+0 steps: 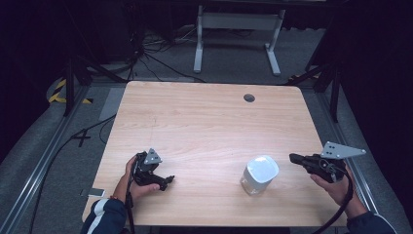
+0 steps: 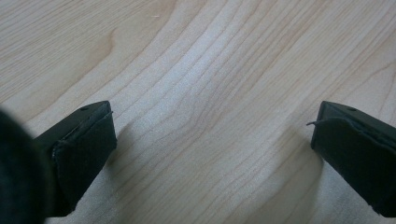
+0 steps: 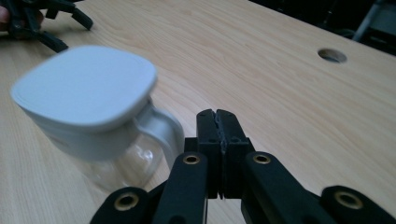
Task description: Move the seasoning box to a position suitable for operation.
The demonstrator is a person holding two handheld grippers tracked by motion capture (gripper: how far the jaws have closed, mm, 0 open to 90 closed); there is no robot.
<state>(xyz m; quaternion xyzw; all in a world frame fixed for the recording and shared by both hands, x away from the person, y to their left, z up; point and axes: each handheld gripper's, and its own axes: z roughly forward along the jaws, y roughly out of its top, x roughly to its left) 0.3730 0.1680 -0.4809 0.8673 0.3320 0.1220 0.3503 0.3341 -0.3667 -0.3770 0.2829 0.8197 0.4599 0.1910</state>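
The pale wood worktop carries 1 clear jug with a white lid, standing upright near the front edge, right of centre. The right gripper hovers just beside its handle, fingers pressed together on nothing. The left gripper rests low at front left, its 2 fingers spread wide apart over bare wood.
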